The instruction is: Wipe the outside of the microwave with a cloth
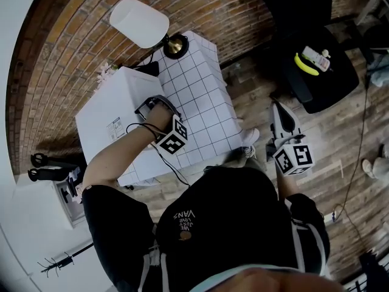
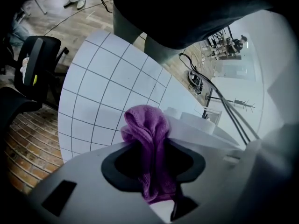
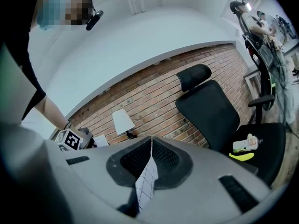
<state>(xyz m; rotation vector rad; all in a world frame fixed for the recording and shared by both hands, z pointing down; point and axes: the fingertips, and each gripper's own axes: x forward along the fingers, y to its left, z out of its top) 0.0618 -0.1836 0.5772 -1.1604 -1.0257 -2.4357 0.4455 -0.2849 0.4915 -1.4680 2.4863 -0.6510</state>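
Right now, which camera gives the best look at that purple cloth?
The left gripper view: the purple cloth bulges up close, pinched between the left tool's jaws. In the head view the tool hides it by the microwave. The right gripper view shows none of it.

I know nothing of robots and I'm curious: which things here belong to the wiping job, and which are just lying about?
In use: purple cloth, left gripper, microwave.
Lying about: lamp, office chair, banana.
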